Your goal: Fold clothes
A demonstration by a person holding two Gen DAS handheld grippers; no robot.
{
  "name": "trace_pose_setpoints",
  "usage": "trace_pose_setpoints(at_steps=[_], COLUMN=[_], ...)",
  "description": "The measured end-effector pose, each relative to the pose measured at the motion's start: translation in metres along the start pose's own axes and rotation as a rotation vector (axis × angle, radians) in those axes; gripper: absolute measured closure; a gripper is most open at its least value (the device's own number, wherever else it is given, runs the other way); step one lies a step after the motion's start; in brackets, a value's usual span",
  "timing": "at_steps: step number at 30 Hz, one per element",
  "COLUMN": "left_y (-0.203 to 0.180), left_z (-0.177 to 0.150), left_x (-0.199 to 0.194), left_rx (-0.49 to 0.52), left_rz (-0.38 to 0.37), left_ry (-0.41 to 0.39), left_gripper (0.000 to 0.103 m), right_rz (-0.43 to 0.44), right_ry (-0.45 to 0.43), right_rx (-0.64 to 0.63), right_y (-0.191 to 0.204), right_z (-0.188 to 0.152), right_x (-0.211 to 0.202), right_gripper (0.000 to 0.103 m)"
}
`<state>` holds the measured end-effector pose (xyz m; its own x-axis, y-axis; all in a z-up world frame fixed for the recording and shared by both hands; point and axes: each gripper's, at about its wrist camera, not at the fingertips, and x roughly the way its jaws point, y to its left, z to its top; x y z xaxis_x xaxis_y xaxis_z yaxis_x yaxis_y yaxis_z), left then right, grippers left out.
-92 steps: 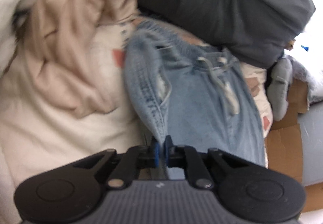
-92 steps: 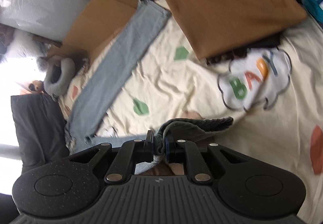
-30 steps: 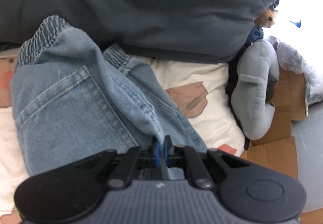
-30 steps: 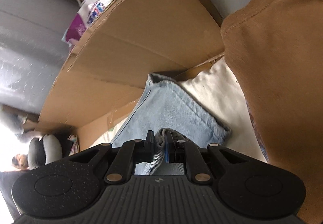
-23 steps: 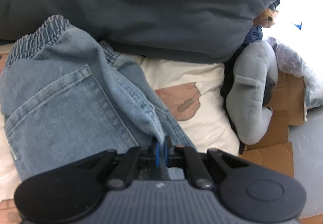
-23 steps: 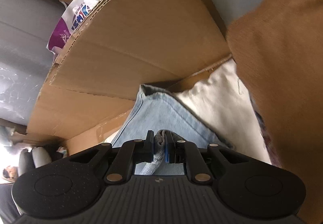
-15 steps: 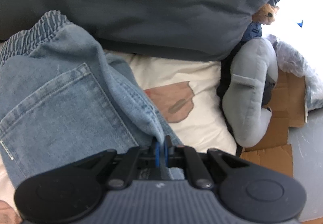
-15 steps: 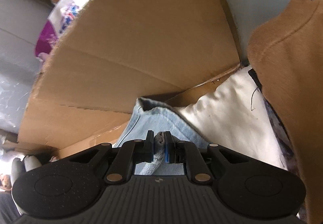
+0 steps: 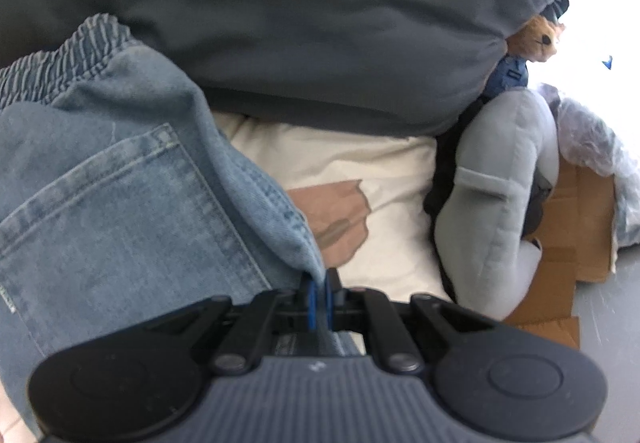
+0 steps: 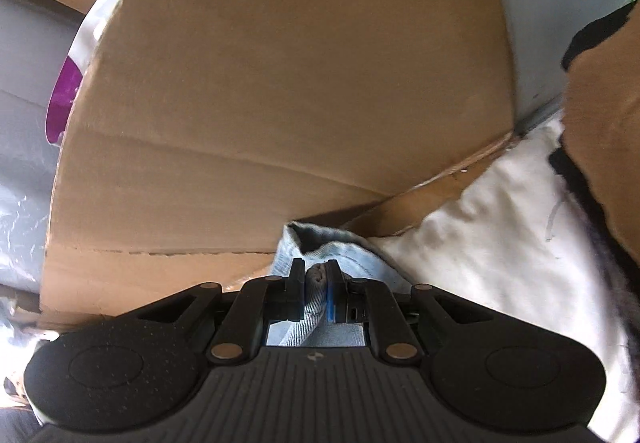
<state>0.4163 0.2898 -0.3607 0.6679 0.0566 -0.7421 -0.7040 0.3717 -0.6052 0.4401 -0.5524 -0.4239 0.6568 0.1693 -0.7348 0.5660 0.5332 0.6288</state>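
The left gripper (image 9: pixel 319 293) pinches a fold of the jeans (image 9: pixel 120 195), which fill the left of its frame beneath a dark grey pillow (image 9: pixel 320 23). The right gripper (image 10: pixel 315 293) clamps bunched denim at bottom centre, beside a cardboard box (image 10: pixel 280 103) and cream sheet (image 10: pixel 500 235).

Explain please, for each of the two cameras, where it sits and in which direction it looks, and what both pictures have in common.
Left wrist: sits on the left gripper, looking forward and down at the jeans waistband end, a dark grey cloth and a grey plush toy; only that gripper shows.
Right wrist: sits on the right gripper, looking down at a jeans leg hem against a cardboard box; only that gripper shows.
Shared: both grippers are shut on the jeans, over the cream sheet.
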Motion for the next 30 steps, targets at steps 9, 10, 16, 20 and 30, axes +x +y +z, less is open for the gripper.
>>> trace_pose_setpoints(at_steps=[9,10,16,20,30], left_y=[0.002,0.002,0.002,-0.003,-0.016], left_z=[0.003,0.003,0.002,0.005,0.003], left_x=[0.025,0.029,0.041,0.040,0.061], left_rx=[-0.006,-0.010,-0.001,0.033,0.052], left_rz=[0.034,0.038,0.037,0.028,0.054], left_ry=[0.001,0.007,0.055,0.070,0.098], left_gripper=[0.098,0.098,0.098,0.098,0.098], right_rz=[0.033,0.029,0.002,-0.006,-0.019], right_ry=[-0.049,-0.057,-0.096,-0.106,-0.132], right_rx=[0.032,0.037,0.052,0.068,0.103], right_y=[0.013,0.013,0.015,0.015,0.012], right_z=[0.001,0.000,0.000,0.000,-0.003], right_x=[0.015,0.017,0.022,0.025,0.034], right_gripper=[0.094,0.094,0.094,0.094,0.094])
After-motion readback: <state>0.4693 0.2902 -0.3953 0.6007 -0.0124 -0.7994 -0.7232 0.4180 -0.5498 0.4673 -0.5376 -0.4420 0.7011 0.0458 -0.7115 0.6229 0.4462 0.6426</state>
